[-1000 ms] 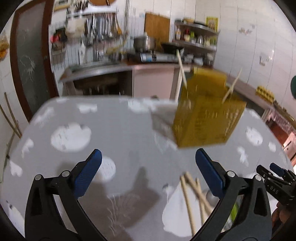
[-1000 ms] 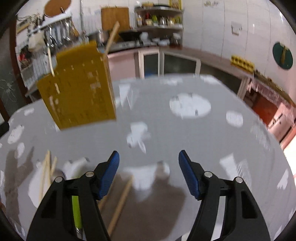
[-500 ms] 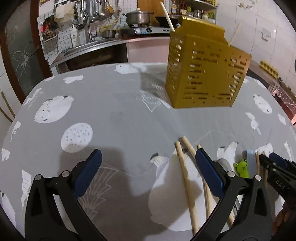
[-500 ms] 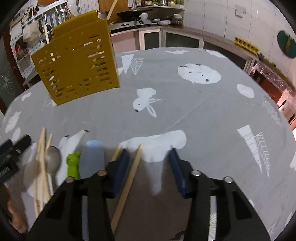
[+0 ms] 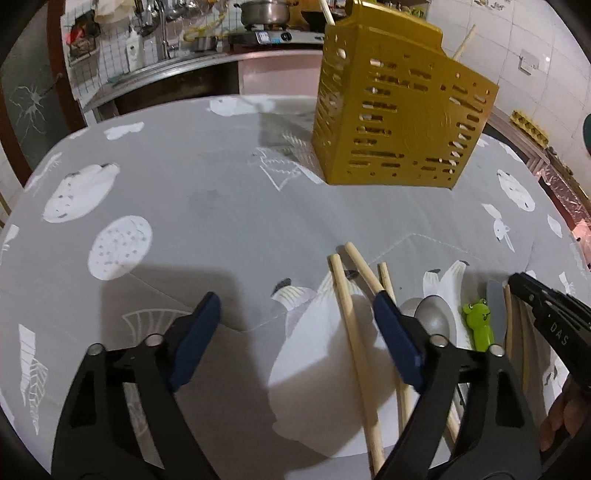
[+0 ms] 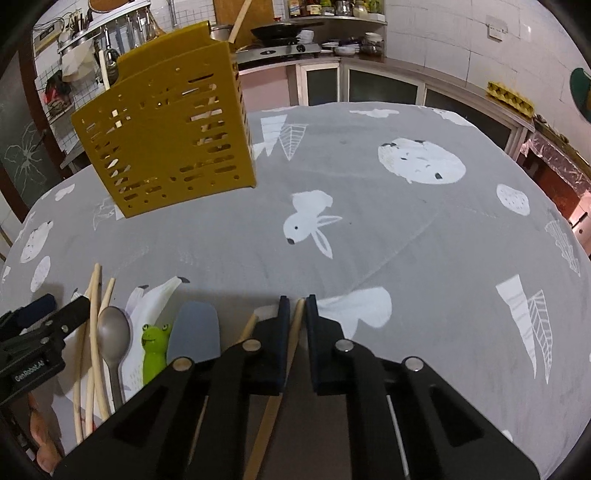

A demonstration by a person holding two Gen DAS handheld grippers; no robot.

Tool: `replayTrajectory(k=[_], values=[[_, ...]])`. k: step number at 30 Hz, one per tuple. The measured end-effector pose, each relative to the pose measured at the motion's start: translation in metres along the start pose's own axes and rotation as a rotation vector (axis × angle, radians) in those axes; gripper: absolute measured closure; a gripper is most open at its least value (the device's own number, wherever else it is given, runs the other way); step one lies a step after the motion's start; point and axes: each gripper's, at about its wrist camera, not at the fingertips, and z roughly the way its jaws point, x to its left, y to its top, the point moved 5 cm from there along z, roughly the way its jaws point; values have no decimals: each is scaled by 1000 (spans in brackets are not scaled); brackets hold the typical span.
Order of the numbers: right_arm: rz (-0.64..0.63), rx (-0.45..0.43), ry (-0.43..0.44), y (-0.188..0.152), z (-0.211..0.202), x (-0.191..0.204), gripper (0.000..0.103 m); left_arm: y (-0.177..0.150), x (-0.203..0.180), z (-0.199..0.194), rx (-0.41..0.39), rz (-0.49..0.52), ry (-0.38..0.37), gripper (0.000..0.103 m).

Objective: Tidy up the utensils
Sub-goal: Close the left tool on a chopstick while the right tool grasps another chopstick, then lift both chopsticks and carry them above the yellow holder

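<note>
Tablecloth [image 6: 424, 266], grey with white rabbit, leaf and round prints, covers the table; behind it stand a kitchen counter [image 5: 207, 64] with a pot [image 5: 264, 13], a wire rack of hanging tools, shelves and white wall tiles. A yellow slotted utensil holder [image 5: 399, 122] stands upright toward the far side of the table, with chopstick ends showing above its rim. Near the front edge lie three loose chopsticks [image 5: 351, 317], a metal spoon [image 6: 113, 332], a green frog-handled utensil [image 6: 153, 349] and a grey-blue spatula [image 6: 194, 332], side by side and close together. The left gripper [image 5: 301, 339] points steeply down over the cloth beside the chopsticks; its jaws stand wide and are closing, with nothing pressed between the pads, the right pad lying over the chopsticks. The right gripper [image 6: 297, 314] also tilts steeply down at the right end of the row; its jaws are nearly together and closing on a single wooden chopstick [image 6: 291, 343], whose tip shows between the pads. A second chopstick [image 6: 247, 326] lies just left of that grip.
</note>
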Motion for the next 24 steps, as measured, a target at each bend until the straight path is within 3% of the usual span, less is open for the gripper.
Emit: replayTrajectory(k=[3, 6, 11, 16, 24], values=[[2, 0, 7, 2, 1, 1, 94, 3, -4, 4, -1, 18, 17, 28], [-2, -4, 3, 3, 1, 1, 94, 7, -8, 7, 5, 26, 26, 41], [-9, -14, 0, 4, 1, 3, 95, 15, -15, 10, 18, 21, 7, 74], [-5, -26, 6, 5, -1, 2, 95, 16, -22, 11, 13, 26, -11, 96], [8, -63, 18, 10, -12, -2, 97, 17, -19, 2, -16, 10, -33, 97]])
